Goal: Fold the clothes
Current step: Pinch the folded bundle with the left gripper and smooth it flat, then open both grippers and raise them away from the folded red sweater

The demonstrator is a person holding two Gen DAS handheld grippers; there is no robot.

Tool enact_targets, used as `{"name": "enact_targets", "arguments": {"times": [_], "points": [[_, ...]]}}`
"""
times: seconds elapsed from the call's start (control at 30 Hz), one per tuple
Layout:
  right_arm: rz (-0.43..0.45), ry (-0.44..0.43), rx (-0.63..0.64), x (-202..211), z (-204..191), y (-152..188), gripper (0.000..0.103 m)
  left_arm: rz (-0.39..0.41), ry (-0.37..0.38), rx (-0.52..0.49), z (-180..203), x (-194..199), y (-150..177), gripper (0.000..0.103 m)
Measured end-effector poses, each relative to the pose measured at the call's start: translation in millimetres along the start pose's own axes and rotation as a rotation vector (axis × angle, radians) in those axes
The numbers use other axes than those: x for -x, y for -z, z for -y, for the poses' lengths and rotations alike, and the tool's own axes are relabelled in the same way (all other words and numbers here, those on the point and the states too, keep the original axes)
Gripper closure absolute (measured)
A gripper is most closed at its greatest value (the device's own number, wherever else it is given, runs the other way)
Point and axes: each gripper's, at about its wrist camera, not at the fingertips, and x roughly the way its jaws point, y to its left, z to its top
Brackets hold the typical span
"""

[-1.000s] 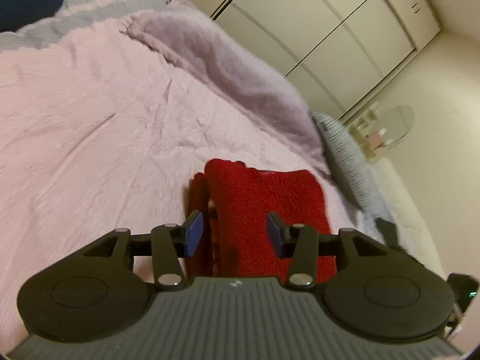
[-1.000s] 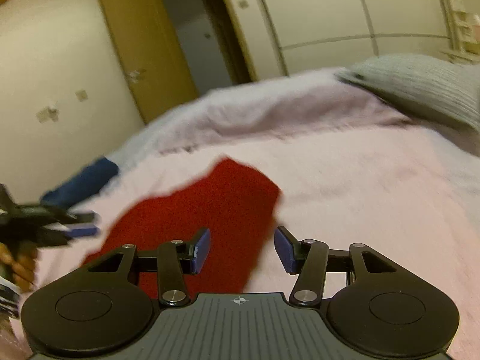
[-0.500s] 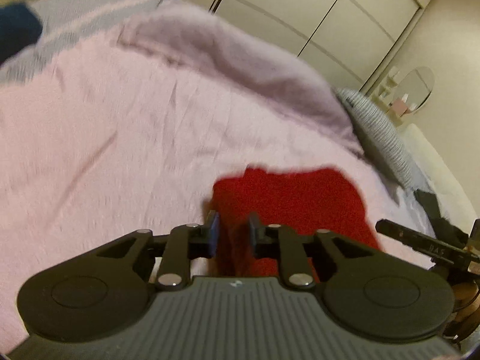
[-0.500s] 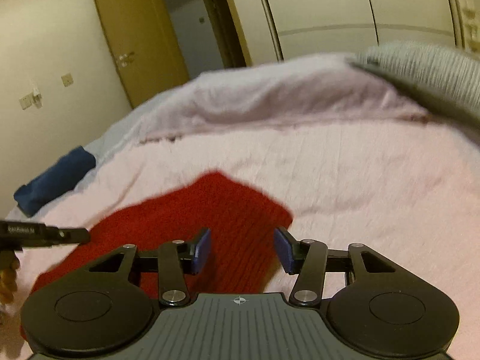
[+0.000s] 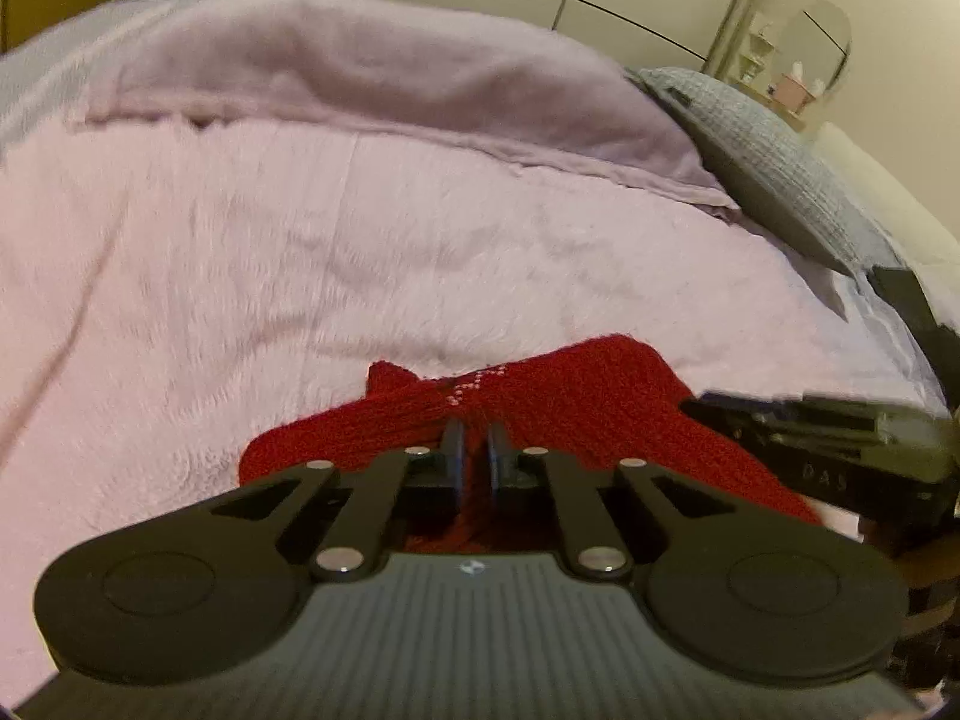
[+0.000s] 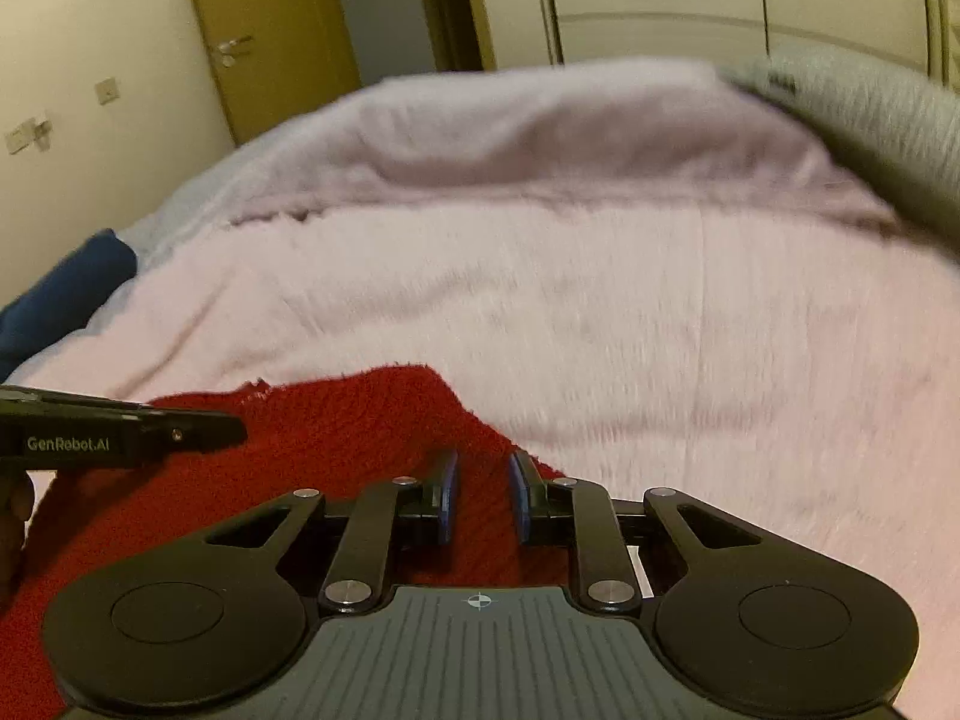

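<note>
Red knit fabric, the red garment [image 5: 600, 414], lies on the pink bedspread [image 5: 300, 276] in the lower centre of the left wrist view and fills the lower left of the right wrist view [image 6: 336, 438]. The left gripper [image 5: 474, 456] has its jaws drawn together on a bunched ridge of the knit; the fabric puckers toward the pads and pale stitches show just above them. The right gripper [image 6: 483, 495] stands over the garment's right edge with its jaws narrowly apart and red fabric visible in the gap; whether the pads touch the knit cannot be told. The left gripper's fingers also enter the right wrist view at the left edge [image 6: 198, 429].

Fault conditions, judged from this state:
- The left grip appears to hold a bunched ridge, not a clean edge. Lifting could drag hidden layers and spoil the shape.
- Loose knit stretches. Uneven pull between the two grippers could skew any fold line.
- The plush bedspread may cling to the knit and resist sliding.
- If the right gripper closes short of the edge, that side could sag
</note>
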Motion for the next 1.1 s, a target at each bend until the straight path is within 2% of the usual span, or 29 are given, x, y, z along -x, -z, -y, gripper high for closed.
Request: {"name": "enact_targets", "arguments": {"times": [0.1, 0.23, 0.33, 0.47, 0.53, 0.6, 0.7, 0.87, 1.0, 1.07, 1.1], "points": [[0.013, -0.034, -0.082, 5.0, 13.3, 2.0, 0.082, 0.01, 0.024, -0.003, -2.0, 5.7, -2.0, 0.094], [0.059, -0.056, -0.154, 43.4, 22.8, -6.6, 0.082, 0.081, 0.067, 0.035, -3.3, 48.4, -1.9, 0.097], [0.124, -0.134, -0.111, 87.0, 10.1, -9.2, 0.082, 0.105, 0.131, 0.033, 7.4, 78.5, 3.9, 0.097], [0.097, -0.16, 0.004, 105.5, -24.8, 1.8, 0.081, 0.085, 0.189, -0.023, 30.7, 86.9, 15.4, 0.096], [0.07, -0.137, 0.048, 100.8, -39.0, 11.7, 0.081, 0.049, 0.178, -0.066, 37.7, 75.0, 25.5, 0.095], [0.032, -0.108, 0.067, 90.0, -48.0, 23.0, 0.081, 0.009, 0.131, -0.1, 37.1, 58.8, 39.1, 0.096], [0.001, -0.067, 0.069, 74.7, -52.4, 37.7, 0.082, 0.008, 0.102, -0.095, 31.6, 47.3, 52.3, 0.098], [0.011, -0.039, 0.093, 84.2, -57.7, 39.7, 0.082, 0.043, 0.071, -0.106, 44.8, 73.7, 48.2, 0.1], [0.102, -0.078, 0.034, 121.3, -55.6, 42.1, 0.081, 0.112, 0.107, -0.118, 55.8, 104.1, 50.0, 0.1], [0.103, -0.085, 0.027, 129.2, -60.0, 47.8, 0.081, 0.108, 0.129, -0.138, 63.1, 107.3, 55.0, 0.099], [0.102, -0.088, 0.023, 133.0, -62.2, 50.6, 0.081, 0.102, 0.117, -0.146, 65.6, 105.8, 57.9, 0.098]]}}
